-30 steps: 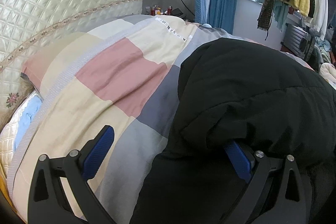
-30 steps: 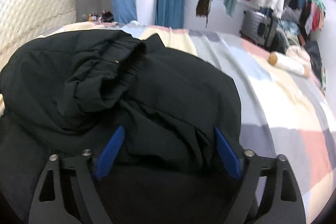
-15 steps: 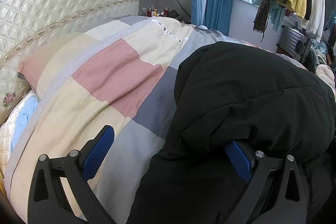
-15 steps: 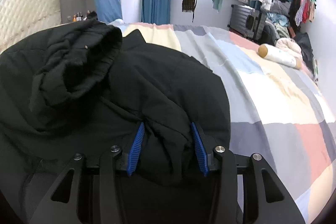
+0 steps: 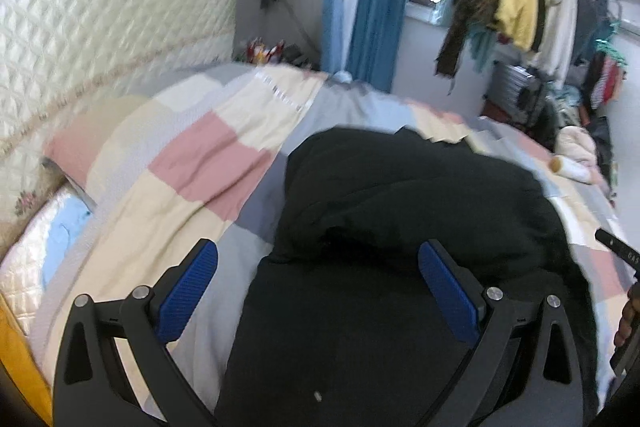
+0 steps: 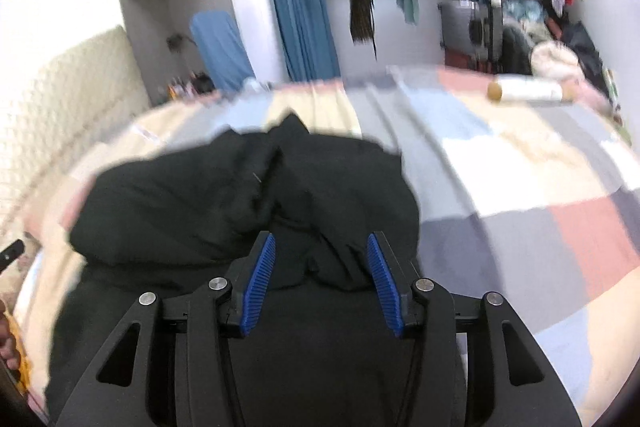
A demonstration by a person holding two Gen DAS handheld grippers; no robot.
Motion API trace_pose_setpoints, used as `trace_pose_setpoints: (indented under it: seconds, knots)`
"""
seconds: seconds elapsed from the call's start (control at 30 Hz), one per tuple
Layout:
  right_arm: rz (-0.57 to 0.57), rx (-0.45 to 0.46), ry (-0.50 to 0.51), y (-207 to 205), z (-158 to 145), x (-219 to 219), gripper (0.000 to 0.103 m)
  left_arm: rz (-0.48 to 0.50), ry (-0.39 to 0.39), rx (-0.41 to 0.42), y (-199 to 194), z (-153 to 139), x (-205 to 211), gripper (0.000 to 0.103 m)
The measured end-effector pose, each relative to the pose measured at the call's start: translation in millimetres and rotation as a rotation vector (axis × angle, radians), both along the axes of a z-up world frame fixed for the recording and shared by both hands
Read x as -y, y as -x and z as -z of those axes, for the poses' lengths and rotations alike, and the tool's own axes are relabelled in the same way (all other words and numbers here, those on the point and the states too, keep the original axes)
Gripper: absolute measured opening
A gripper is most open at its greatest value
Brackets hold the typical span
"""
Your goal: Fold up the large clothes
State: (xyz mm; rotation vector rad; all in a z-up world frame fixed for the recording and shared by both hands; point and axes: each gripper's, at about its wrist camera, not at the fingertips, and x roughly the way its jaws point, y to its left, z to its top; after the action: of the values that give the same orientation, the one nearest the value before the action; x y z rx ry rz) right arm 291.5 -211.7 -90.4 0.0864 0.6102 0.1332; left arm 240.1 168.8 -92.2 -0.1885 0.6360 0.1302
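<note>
on the patchwork-quilted bed (image 5: 224, 163), the bulky black padded jacket (image 5: 400, 227) lies bunched. right gripper (image 6: 320, 267) fingers, narrow, opening slightly, pinch a fabric ridge, probably for folding; left gripper (image 5: 316, 291) fingers wide, straddling the jacket edge, no grip.

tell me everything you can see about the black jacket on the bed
The black jacket is a large, puffy, matte garment that looks quilted or padded. It lies bunched on the patchwork bedspread, its upper part heaped in a rounded, folded-over mound with creases and a raised ridge in the middle. A fold of it sits between the blue pads of the right gripper, whose jaws are opening slightly. The left gripper is open, straddling the jacket's near edge.
</note>
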Motion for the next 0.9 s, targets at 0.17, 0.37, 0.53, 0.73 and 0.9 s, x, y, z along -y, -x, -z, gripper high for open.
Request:
trace_pose_setpoints:
  seconds: [0.17, 0.37, 0.53, 0.73, 0.9]
  knots:
    - [0.005, 0.112, -0.021, 62, -76, 11, 0.046, 0.037, -0.027, 0.069, 48, -66, 22, 0.1]
    - [-0.005, 0.191, -0.07, 128, -140, 23, 0.048, 0.082, -0.03, 0.163, 115, -142, 43, 0.101]
    - [-0.042, 0.227, -0.079, 175, -181, 33, 0.05, 0.11, -0.052, 0.21, 170, -189, 46, 0.101]
    - [-0.095, 0.21, -0.112, 222, -202, 61, 0.054, 0.117, 0.026, 0.172, 220, -223, -9, 0.101]
    - [-0.105, 0.174, -0.15, 238, -188, 98, 0.057, 0.077, 0.042, 0.092, 245, -228, -69, 0.101]
